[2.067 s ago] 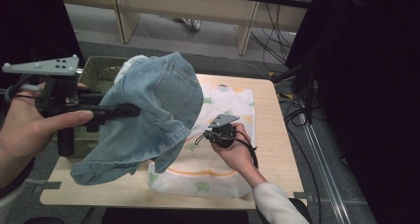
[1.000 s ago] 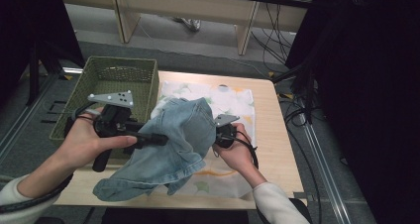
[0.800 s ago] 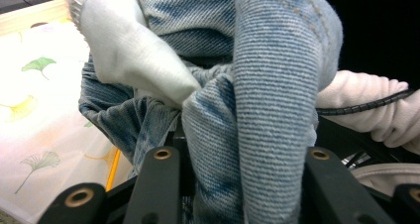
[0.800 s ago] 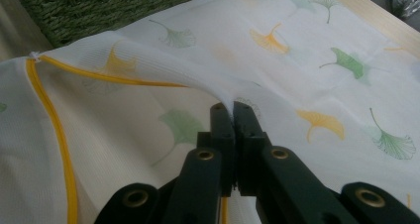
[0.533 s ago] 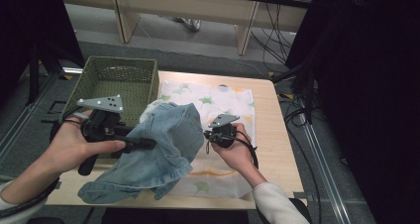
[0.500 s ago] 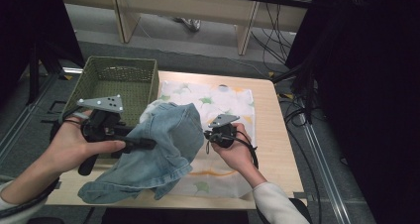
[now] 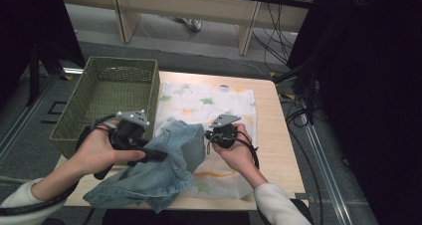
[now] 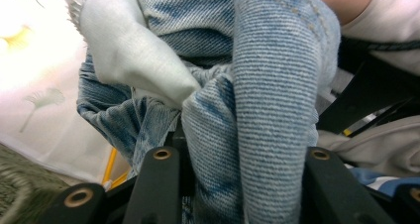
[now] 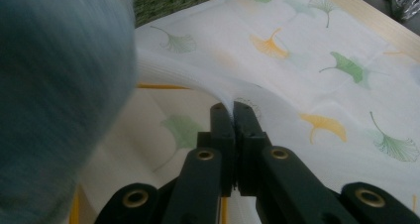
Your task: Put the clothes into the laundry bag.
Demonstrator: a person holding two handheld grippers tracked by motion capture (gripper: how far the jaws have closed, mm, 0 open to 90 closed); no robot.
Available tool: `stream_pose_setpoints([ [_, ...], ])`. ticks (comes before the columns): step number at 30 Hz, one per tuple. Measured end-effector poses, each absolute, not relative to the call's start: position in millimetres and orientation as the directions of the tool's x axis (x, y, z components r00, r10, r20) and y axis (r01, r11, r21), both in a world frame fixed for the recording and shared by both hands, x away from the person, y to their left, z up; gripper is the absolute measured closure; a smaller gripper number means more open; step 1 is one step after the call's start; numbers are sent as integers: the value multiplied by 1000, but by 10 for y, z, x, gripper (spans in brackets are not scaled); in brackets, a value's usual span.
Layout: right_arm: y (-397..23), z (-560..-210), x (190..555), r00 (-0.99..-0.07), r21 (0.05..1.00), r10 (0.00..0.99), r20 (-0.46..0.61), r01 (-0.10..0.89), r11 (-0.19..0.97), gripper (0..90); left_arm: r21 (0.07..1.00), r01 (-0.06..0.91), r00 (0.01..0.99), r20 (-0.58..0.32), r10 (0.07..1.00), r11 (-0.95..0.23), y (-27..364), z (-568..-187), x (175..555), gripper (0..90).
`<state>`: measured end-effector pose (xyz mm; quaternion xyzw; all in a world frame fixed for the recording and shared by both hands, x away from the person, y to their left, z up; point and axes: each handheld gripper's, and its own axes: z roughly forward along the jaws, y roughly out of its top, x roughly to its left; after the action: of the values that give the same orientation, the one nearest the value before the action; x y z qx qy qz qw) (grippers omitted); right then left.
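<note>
A light blue denim garment (image 7: 164, 172) lies bunched over the near left part of a white cloth with a leaf print (image 7: 209, 98). My left gripper (image 7: 161, 155) points right and is shut on a thick fold of the denim (image 8: 267, 85), which bulges between its black jaws (image 8: 233, 159). To the right of the denim, my right gripper (image 7: 208, 135) is shut on a raised fold of the white cloth (image 9: 322, 80). Its jaws meet on that fold (image 9: 233, 107). The blurred denim (image 9: 59, 85) hangs close on the left of the right gripper view.
A green woven basket (image 7: 119, 80) stands at the table's left edge, beside the cloth. Bare wooden tabletop (image 7: 276, 135) runs along the right side. A dark drape and cables fill the floor at the right.
My left gripper has come down and toward the near left with the denim, which has sunk from spread in the air to a heap on the table. The right gripper stayed put.
</note>
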<state>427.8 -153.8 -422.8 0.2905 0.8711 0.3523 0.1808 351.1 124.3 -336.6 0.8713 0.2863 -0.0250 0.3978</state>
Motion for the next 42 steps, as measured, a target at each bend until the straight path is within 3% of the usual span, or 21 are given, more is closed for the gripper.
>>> stream_pose_setpoints([
  [35, -1460, -4050, 4177, -761, 798, 635, -128, 301, 522, 900, 530, 535, 842, -264, 471, -658, 721, -3924, 3656, 647],
  [42, -1444, -3997, 4142, -766, 811, 631, -123, 289, 509, 900, 510, 561, 823, -259, 505, -652, 661, -4048, 3747, 645],
])
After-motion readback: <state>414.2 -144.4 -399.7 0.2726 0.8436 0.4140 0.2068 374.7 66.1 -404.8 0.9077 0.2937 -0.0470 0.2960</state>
